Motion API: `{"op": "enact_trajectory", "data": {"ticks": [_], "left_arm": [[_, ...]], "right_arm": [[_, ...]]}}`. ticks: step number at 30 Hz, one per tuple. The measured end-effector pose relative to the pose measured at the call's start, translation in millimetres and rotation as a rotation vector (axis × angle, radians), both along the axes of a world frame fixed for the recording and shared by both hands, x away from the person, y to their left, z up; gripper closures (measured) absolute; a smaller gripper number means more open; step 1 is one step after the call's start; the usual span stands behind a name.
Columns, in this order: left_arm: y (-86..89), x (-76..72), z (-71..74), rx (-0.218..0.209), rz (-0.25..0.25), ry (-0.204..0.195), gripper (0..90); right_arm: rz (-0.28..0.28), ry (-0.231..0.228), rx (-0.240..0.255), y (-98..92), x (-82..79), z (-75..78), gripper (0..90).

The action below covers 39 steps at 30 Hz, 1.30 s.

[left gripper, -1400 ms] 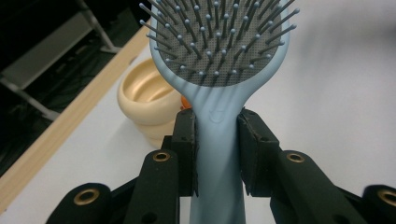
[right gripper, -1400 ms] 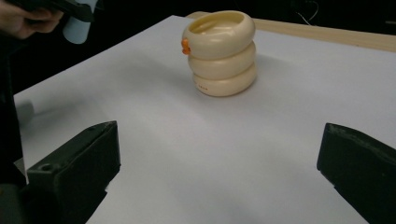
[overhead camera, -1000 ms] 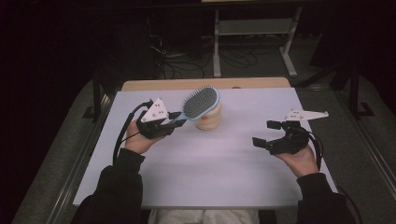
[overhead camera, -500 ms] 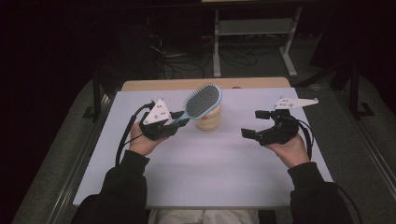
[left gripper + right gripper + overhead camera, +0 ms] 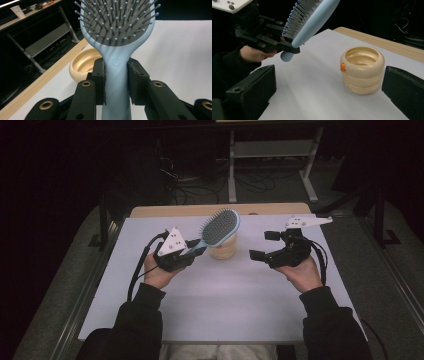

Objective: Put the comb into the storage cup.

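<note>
From the high view there is one blue hairbrush, one cream cup and two grippers on one white table. The left gripper is held above the left part of the table and its jaws are shut tight on the brush handle, so the brush sticks up and away to the right, over the cup. The right gripper is on the right, well apart from the cup, with its jaws wide open and nothing in them. In the left gripper view, one hairbrush stands straight up between the two black pads, which press on both sides of its handle. One cup sits on the table behind, to the left. In the right gripper view, one cup stands on the table between the two open jaws, nearer the right one, touching neither. The hairbrush hangs up high to the left, held by the left gripper.
</note>
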<state>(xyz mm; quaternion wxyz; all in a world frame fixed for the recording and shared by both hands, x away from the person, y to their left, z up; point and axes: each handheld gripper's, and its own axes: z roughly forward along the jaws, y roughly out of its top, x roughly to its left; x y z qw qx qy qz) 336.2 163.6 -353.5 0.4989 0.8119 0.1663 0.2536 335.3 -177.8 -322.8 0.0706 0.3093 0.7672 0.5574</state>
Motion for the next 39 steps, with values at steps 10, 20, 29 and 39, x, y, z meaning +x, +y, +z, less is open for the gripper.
{"op": "enact_trajectory", "data": {"ticks": [10,20,29,39], "left_arm": [[-9.9,-2.5,-4.3,-0.005,0.033,-0.008,70.2],[-15.0,-4.7,-8.7,-0.043,0.042,-0.011,70.2],[-26.6,-7.9,-12.2,-0.052,0.069,-0.029,70.3],[-33.4,-11.3,-16.3,-0.081,0.116,-0.053,70.2]], "right_arm": [[0.005,-0.005,-0.008,14.9,7.6,9.4,0.0],[0.006,-0.016,-0.026,26.9,15.4,15.8,0.0],[0.008,-0.011,-0.020,38.0,23.0,18.9,0.0],[-0.009,-0.006,-0.045,52.3,32.7,18.7,0.0]]}}
